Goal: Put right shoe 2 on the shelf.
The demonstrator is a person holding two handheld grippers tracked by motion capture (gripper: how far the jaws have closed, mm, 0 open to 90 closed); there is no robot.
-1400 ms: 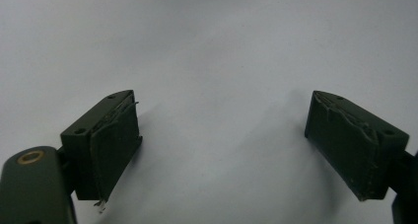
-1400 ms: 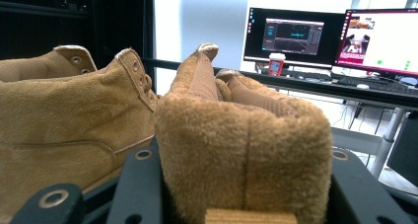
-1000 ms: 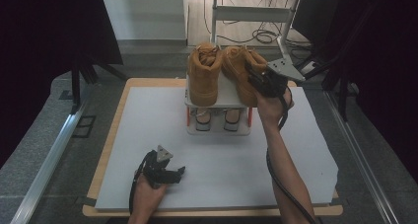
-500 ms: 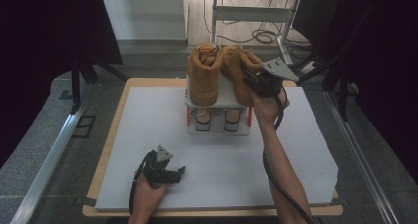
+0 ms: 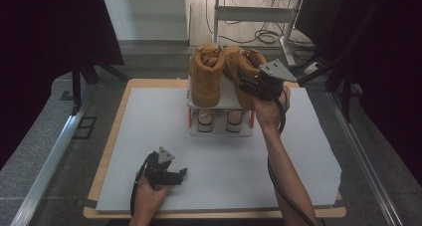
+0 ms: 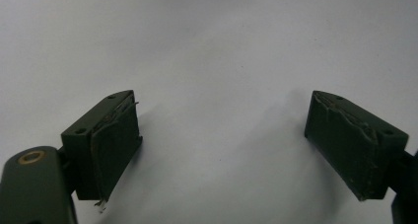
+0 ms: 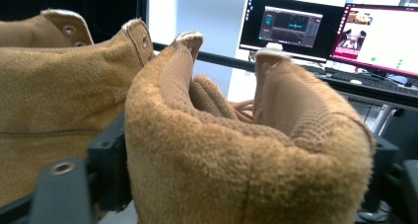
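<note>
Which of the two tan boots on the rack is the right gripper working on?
The right-hand boot: the right gripper straddles its padded heel collar. The left-hand boot stands untouched beside it on the rack.

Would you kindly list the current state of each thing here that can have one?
Right boot: upright on the rack's top shelf, heel collar between the right gripper's jaws.
Left boot: upright on the same shelf, untouched.
Shoe rack: standing on the white table sheet, another pair on its lower shelf.
Right gripper: jaws just opened wider, flanking the collar.
Left gripper: open, empty, over the sheet.
Monitors: switched on.
</note>
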